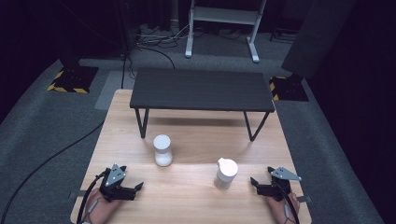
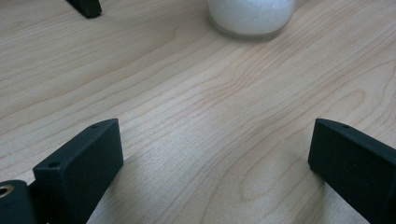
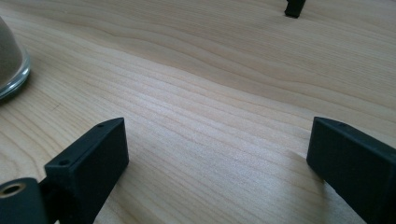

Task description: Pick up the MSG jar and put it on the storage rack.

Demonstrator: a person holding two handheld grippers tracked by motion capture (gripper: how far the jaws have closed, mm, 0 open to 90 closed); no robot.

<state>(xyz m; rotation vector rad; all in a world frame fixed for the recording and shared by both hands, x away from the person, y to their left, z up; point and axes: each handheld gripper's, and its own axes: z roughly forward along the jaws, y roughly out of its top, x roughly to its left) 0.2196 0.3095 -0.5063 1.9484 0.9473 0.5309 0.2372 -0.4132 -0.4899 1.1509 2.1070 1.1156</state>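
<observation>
Two white shaker jars stand on the light wooden table (image 1: 196, 196). The left jar (image 1: 163, 150) is near the middle; its rounded glass base (image 2: 252, 18), full of white grains, shows at the top of the left gripper view. The right jar (image 1: 226, 172) is tilted slightly, and its glass edge (image 3: 9, 65) sits at the left of the right gripper view. My left gripper (image 1: 135, 189) (image 2: 215, 140) rests by the near left corner, open and holding nothing. Close to the near right corner, my right gripper (image 1: 259, 182) (image 3: 217, 140) is open too, with bare wood between its jaws.
A low black bench (image 1: 201, 89) on thin legs stands across the far half of the table. One leg foot (image 2: 86, 7) lies ahead of the left gripper, another (image 3: 294, 7) ahead of the right. Grey carpet, cables and stands surround the table.
</observation>
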